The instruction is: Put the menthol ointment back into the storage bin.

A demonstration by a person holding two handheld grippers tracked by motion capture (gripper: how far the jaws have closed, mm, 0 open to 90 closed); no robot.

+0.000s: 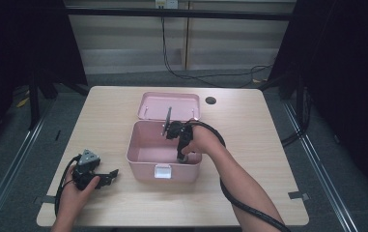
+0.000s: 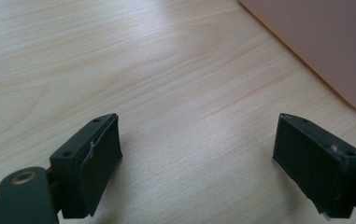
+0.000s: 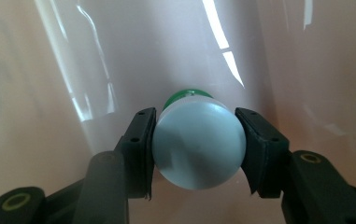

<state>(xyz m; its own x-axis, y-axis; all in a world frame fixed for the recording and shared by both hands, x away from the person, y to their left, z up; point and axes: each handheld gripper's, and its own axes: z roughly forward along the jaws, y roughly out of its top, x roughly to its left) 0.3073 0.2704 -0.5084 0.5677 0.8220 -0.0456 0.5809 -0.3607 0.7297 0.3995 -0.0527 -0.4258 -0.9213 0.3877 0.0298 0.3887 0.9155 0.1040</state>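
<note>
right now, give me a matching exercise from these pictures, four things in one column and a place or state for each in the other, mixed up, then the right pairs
Things:
1. left gripper
2. right gripper
3. pink box
4. bottle

Places or states:
A. lid tipped back, standing mid-table
B. clamped between two black jaws
C. open, low over bare table beside the box
D. reaching down inside the box, shut on something

Pairs: 1-C, 2-D, 3-A, 4-B
</note>
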